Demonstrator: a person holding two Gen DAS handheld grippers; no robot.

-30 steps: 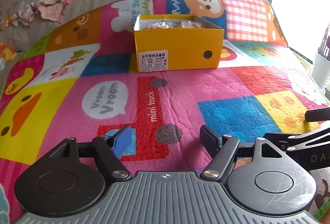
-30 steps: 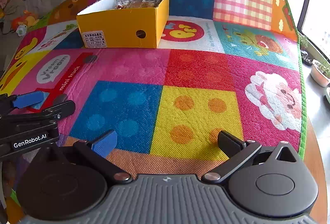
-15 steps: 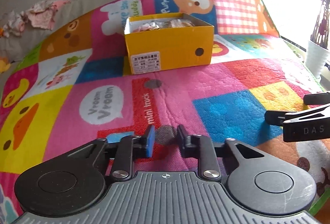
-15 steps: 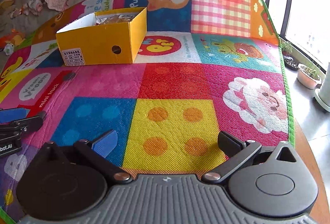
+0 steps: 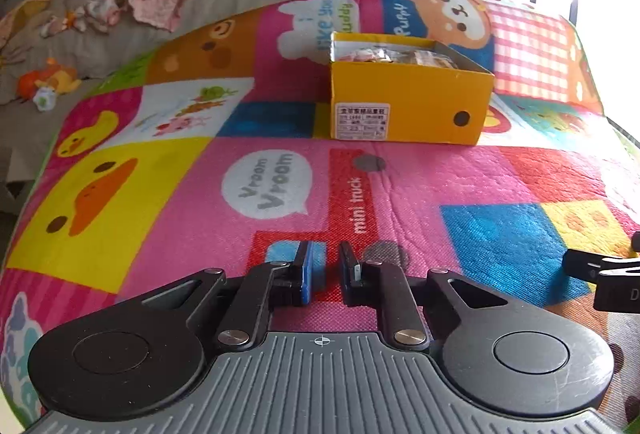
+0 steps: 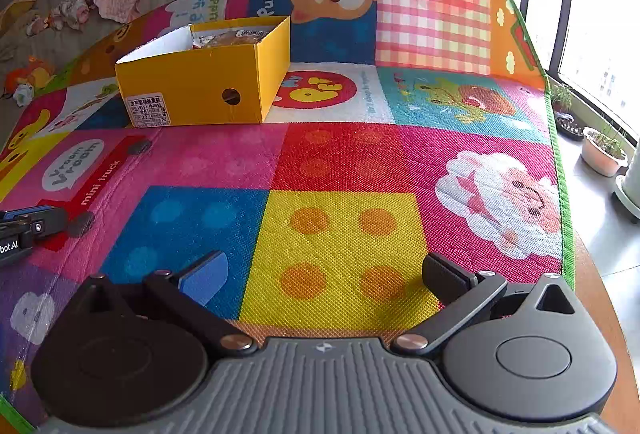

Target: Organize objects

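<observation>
Nearest, the left gripper [image 5: 325, 270] hovers low over the play mat [image 5: 440, 178] with its fingers drawn nearly together, a narrow gap between them and nothing held. The right gripper [image 6: 326, 274] has its fingers spread wide, empty. Well beyond both, toward the mat's far edge, sits the yellow shoebox [image 6: 208, 82], open-topped, with wrapped packets [image 6: 230, 37] inside.

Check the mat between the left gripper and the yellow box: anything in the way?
Nothing visible. Only bare printed mat lies between the left gripper and the yellow box. The right gripper sits off to the side.
</observation>
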